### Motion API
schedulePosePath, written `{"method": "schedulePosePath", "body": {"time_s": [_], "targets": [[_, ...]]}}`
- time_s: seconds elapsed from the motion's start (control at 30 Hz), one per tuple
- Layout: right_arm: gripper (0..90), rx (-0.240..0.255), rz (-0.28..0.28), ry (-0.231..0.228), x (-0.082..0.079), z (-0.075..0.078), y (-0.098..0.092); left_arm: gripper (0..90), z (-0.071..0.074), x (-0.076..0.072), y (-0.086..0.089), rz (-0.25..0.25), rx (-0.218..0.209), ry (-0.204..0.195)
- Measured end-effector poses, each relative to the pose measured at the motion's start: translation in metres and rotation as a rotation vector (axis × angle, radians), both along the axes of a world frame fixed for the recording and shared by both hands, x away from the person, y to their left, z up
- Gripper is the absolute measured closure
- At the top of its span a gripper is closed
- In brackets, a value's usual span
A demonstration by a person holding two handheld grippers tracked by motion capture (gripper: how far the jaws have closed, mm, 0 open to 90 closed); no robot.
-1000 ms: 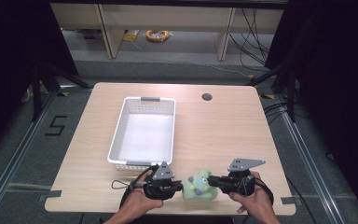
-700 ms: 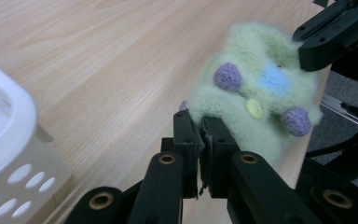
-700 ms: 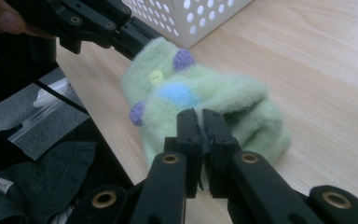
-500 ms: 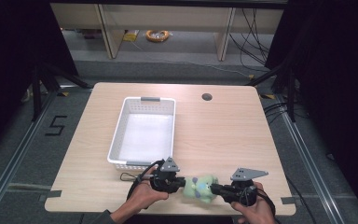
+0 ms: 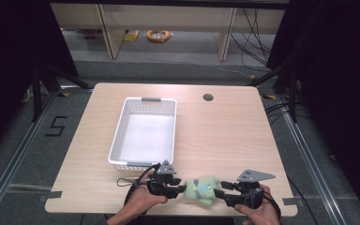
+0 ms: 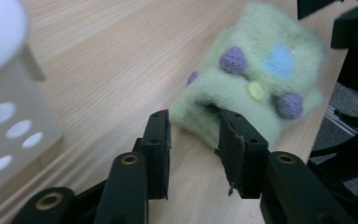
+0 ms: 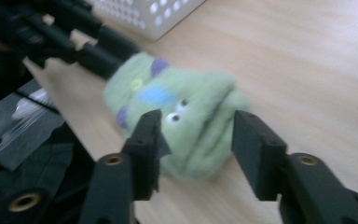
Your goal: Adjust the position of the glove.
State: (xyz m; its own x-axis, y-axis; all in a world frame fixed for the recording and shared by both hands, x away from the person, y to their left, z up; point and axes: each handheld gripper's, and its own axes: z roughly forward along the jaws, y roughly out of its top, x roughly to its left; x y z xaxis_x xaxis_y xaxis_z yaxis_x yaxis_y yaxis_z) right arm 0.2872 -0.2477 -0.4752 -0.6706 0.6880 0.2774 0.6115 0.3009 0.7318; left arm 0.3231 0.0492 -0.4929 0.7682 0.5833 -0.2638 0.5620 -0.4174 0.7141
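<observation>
Your green plush toy point(image 5: 201, 190) lies on the worktop point(image 5: 225, 136) at its near edge, just near-right of the white basket point(image 5: 145, 133). Your left hand-held gripper point(image 5: 180, 189) has just been opening, jaws parted at the toy's left end. Your right hand-held gripper point(image 5: 219, 192) has also just been opening, its jaws loosely straddling the toy's right end.

Your grippers, the left gripper point(image 5: 180, 188) and right gripper point(image 5: 219, 193), are black with brass-coloured pivot screws, grey three-cornered top plates and trailing black cables.
</observation>
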Motion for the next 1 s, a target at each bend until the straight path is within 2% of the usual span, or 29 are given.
{"method": "schedulePosePath", "body": {"time_s": [0.07,0.13,0.17,0.2,0.27,0.33,0.37,0.4,0.43,0.47,0.57,0.6,0.63,0.67,0.7,0.8,0.87,0.97,1.0], "targets": [[47.2,0.017,-0.052,0.009,0.0,0.005,-0.003,58.4,0.004,-0.003,0.005,0.029,-0.025,0.015],[44.7,0.012,-0.066,-0.005,0.004,0.005,-0.005,54.4,0.008,-0.003,0.008,0.042,-0.043,0.022],[43.9,0.008,-0.089,0.023,0.003,0.006,-0.004,52.0,0.009,-0.004,0.008,0.059,-0.048,0.028],[43.4,0.014,-0.09,0.012,0.005,0.004,-0.004,50.5,0.009,-0.004,0.008,0.059,-0.048,0.028],[43.5,-0.006,-0.086,0.026,0.012,0.001,-0.001,47.3,0.008,-0.004,0.001,0.06,-0.052,0.046],[42.5,-0.015,-0.089,0.036,0.015,-0.001,0.003,44.0,0.005,-0.004,-0.007,0.054,-0.048,0.088],[41.8,-0.012,-0.098,0.068,0.016,-0.001,0.006,42.5,0.003,-0.004,-0.01,0.058,-0.049,0.107],[41.2,-0.02,-0.078,0.062,0.018,-0.002,0.007,41.6,0.0,-0.003,-0.014,0.07,-0.045,0.122],[41.7,-0.016,-0.094,0.103,0.018,-0.003,0.011,41.6,-0.003,-0.002,-0.016,0.076,-0.049,0.128],[41.8,-0.038,-0.075,0.076,0.021,-0.005,0.01,41.6,-0.004,-0.001,-0.018,0.078,-0.04,0.145],[42.4,-0.056,-0.079,0.116,0.026,-0.013,0.012,42.2,-0.009,0.003,-0.019,0.087,-0.057,0.193],[42.8,-0.049,-0.082,0.134,0.027,-0.015,0.013,42.4,-0.01,0.003,-0.019,0.093,-0.041,0.183],[42.8,-0.048,-0.069,0.14,0.029,-0.02,0.013,42.9,-0.01,0.003,-0.019,0.101,-0.037,0.188],[42.8,-0.057,-0.084,0.166,0.029,-0.021,0.014,43.3,-0.011,0.003,-0.019,0.094,-0.03,0.192],[43.4,-0.035,-0.074,0.174,0.03,-0.026,0.014,43.8,-0.014,0.003,-0.019,0.083,-0.041,0.19],[45.6,-0.035,-0.082,0.187,0.029,-0.026,0.015,46.4,-0.015,0.001,-0.022,0.072,-0.05,0.201],[47.0,-0.03,-0.078,0.187,0.029,-0.028,0.015,46.5,-0.015,0.001,-0.023,0.071,-0.047,0.195],[49.8,0.006,-0.06,0.203,0.029,-0.031,0.016,47.3,-0.015,0.001,-0.023,0.06,-0.043,0.193],[50.4,0.018,-0.074,0.23,0.027,-0.03,0.018,47.8,-0.016,0.001,-0.023,0.056,-0.046,0.193]]}}
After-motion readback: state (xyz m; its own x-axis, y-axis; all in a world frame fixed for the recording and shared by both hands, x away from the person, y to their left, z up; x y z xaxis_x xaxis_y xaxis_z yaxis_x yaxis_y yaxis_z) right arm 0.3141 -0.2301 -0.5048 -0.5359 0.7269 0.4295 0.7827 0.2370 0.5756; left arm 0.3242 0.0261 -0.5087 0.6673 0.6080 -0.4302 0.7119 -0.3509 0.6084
